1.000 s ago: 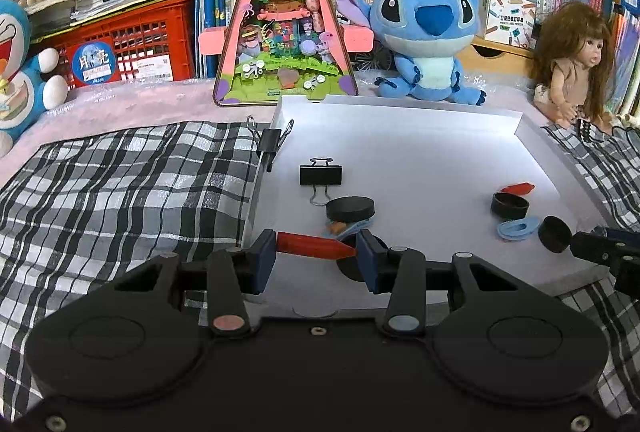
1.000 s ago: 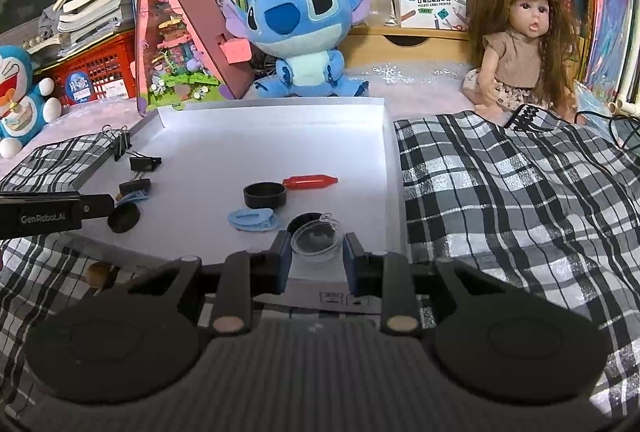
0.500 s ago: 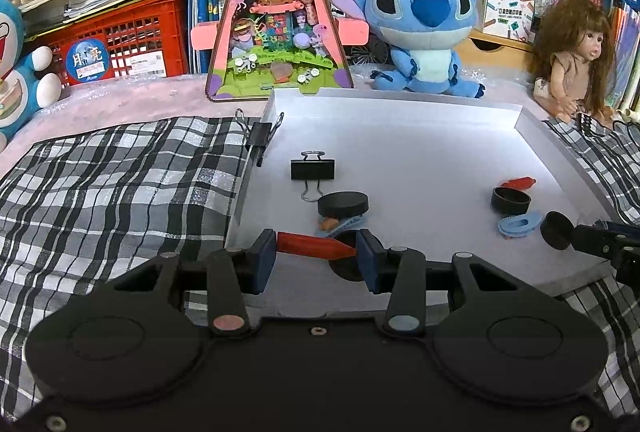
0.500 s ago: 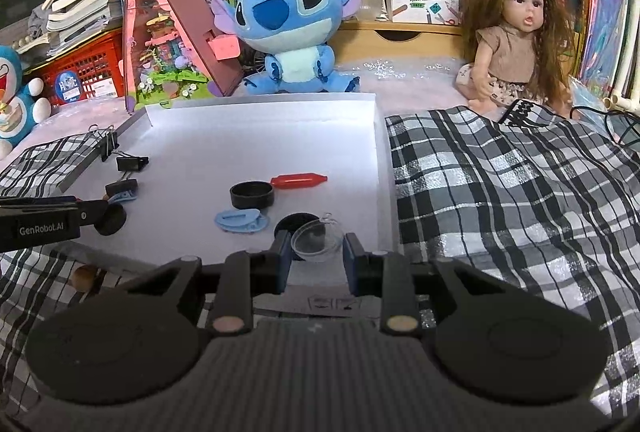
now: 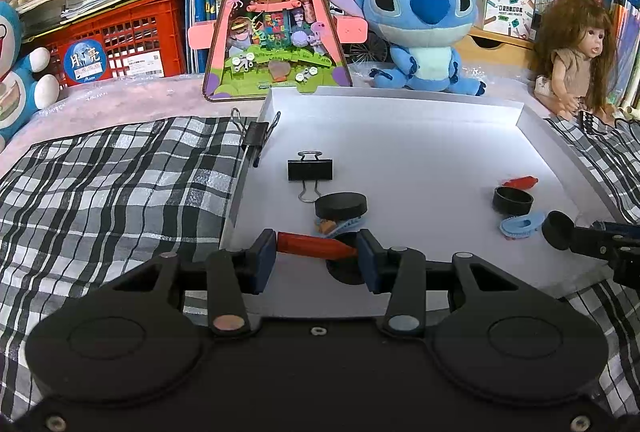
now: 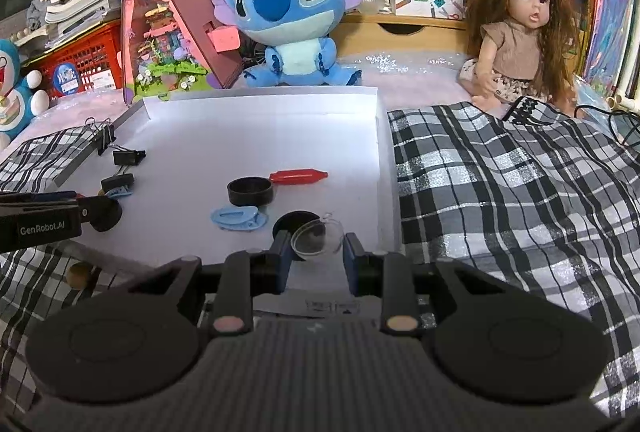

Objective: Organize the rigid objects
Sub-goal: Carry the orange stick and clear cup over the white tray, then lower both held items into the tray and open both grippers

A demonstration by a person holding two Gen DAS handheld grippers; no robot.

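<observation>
Two grippers hold items over the near edge of a shallow white cardboard tray [image 5: 400, 152]: the left gripper [image 5: 317, 258] clamps a slim red plastic capsule [image 5: 316, 245] lengthwise, jaws wide; the right gripper [image 6: 313, 256] pinches a small clear plastic dome [image 6: 318, 237].

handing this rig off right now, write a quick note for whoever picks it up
Left hand-held gripper: shut on the red tube, held crosswise over the near left part of the white tray.
Right hand-held gripper: shut on the clear round lid, over the tray's near right part.
In the tray: second red tube, open black cap, blue clip, black binder clip, black discs. Another binder clip grips the tray's left wall.
Done: both pieces picked up.
Left: set both down; where they belong is not shown.
</observation>
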